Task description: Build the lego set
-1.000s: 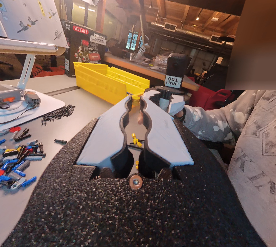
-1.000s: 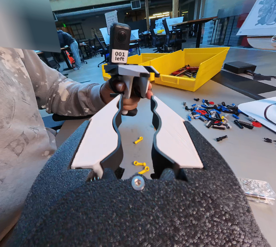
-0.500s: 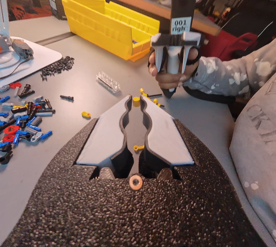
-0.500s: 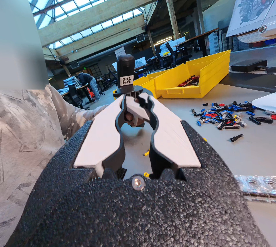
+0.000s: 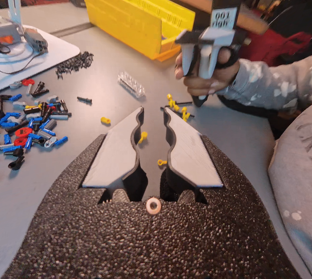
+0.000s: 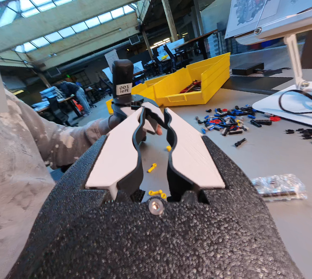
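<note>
Left wrist view: left gripper (image 5: 153, 110), jaws parted and empty, above yellow pins (image 5: 142, 136) on grey table (image 5: 104, 71); right gripper (image 6: 154, 110) likewise parted, empty.

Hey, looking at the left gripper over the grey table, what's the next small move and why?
Probably lower the left gripper straight down onto the small yellow plastic connector lying between its fingers. The jaws stand open and empty above the grey table, and that piece sits nearest them, close to the left finger, so shifting slightly left first may centre it.
</note>
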### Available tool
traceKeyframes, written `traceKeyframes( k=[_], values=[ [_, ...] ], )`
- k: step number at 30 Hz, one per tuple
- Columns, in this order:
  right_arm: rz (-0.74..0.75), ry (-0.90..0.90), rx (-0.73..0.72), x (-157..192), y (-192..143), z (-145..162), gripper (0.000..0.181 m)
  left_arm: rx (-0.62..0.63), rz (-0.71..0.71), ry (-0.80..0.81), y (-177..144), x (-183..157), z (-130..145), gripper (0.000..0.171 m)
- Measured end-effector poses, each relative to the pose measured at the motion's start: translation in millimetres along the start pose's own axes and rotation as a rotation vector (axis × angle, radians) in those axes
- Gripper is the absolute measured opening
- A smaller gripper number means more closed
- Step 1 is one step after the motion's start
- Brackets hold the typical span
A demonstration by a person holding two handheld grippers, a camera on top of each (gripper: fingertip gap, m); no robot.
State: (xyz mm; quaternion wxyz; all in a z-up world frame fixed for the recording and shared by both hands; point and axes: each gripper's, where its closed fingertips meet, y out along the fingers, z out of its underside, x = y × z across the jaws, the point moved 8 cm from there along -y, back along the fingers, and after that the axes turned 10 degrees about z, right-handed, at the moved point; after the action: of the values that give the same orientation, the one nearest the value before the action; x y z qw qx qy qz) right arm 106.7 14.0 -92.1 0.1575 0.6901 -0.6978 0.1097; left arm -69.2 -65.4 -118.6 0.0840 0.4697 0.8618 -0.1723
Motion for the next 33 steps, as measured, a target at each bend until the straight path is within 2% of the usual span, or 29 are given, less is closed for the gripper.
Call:
traceKeyframes(
  k=[3,6,8,15,20,33],
  values=[
    [0.152,-0.196,0.03,1.6,2.9,3.3,0.029,-0.173,0.063,-0.019,-5.2,-5.0,-11.3,0.023],
    [0.269,-0.375,0.015,8.5,4.2,3.8,0.034,-0.211,0.071,0.036,-6.1,-10.8,-15.5,0.023],
    [0.303,-0.433,0.006,13.2,5.2,4.6,0.035,-0.217,0.075,0.087,-4.9,-17.5,-18.2,0.023],
    [0.3,-0.447,0.012,22.0,9.5,8.5,0.039,-0.192,0.042,0.194,4.8,-33.1,-20.3,0.021],
    [0.306,-0.465,0.016,24.9,11.4,10.4,0.039,-0.155,0.031,0.222,8.6,-37.4,-18.6,0.002],
    [0.292,-0.424,-0.007,27.6,10.5,8.6,0.039,-0.175,0.025,0.247,14.8,-48.0,-21.9,0.001]
  ],
)
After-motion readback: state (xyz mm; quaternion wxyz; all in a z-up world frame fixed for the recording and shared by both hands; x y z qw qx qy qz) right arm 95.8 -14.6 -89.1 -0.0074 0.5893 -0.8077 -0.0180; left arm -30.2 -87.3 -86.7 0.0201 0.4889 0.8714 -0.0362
